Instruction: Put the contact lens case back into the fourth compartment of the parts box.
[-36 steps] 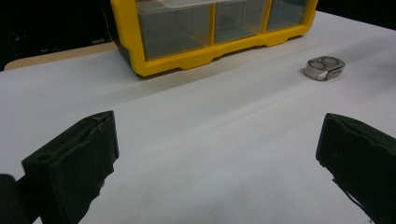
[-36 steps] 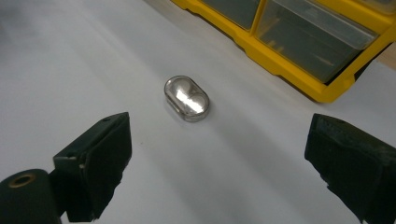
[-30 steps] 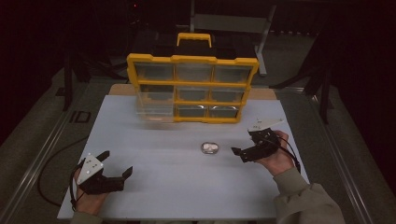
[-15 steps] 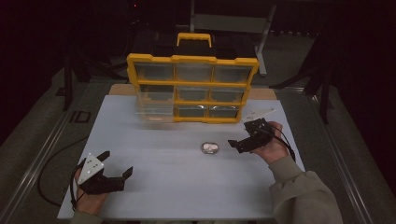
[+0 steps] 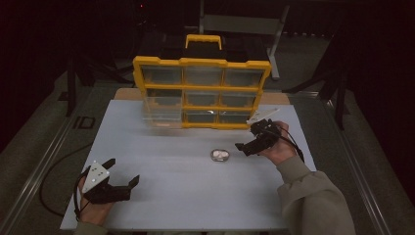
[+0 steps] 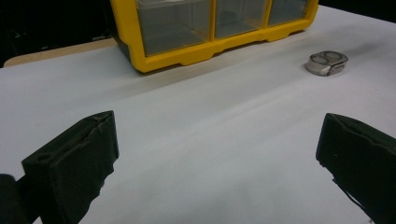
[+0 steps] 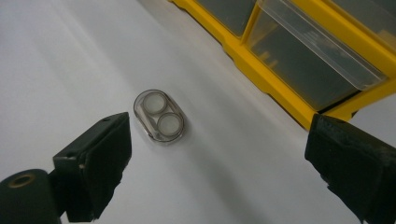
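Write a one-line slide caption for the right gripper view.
Open right tool poised above a small clear two-cell case on the white table, beside the yellow drawer organizer.

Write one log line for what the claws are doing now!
right claw: open, beside small clear case | left claw: open, idle | yellow drawer organizer: upright

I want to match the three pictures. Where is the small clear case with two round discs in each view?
High view: the small clear case lies right of centre on the white table, just left of the right hand-held gripper.
Left gripper view: upper right, far beyond the jaws.
Right gripper view: left of centre, between the open jaws.
Shared landmark: the yellow drawer cabinet behind the case.
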Demonstrator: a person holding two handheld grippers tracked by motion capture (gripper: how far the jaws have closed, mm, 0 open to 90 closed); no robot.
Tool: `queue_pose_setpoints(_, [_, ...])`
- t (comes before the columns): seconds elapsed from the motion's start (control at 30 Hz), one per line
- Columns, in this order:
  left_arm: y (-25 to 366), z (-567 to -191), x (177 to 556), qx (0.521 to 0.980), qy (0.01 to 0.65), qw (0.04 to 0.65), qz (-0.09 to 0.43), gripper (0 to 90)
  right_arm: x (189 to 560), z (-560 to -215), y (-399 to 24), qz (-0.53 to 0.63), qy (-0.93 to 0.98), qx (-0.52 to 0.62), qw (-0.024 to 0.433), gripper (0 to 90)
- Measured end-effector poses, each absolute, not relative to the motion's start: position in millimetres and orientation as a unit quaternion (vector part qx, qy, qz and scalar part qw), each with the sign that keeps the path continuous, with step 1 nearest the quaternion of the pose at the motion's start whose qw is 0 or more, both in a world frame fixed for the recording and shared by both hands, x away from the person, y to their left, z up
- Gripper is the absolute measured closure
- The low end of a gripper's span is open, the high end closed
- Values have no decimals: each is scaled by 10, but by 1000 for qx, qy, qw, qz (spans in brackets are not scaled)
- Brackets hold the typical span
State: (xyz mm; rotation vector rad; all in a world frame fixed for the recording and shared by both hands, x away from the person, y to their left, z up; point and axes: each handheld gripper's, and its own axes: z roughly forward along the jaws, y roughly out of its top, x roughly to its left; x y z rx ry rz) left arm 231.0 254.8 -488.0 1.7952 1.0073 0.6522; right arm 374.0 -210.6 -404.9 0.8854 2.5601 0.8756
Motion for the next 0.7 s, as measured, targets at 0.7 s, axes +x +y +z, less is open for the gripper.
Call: queue_pose_setpoints(0.7, [2550,-4883,2313,735,412,469,265,0,3959,-4166,-1899,261,914,276,143,70])
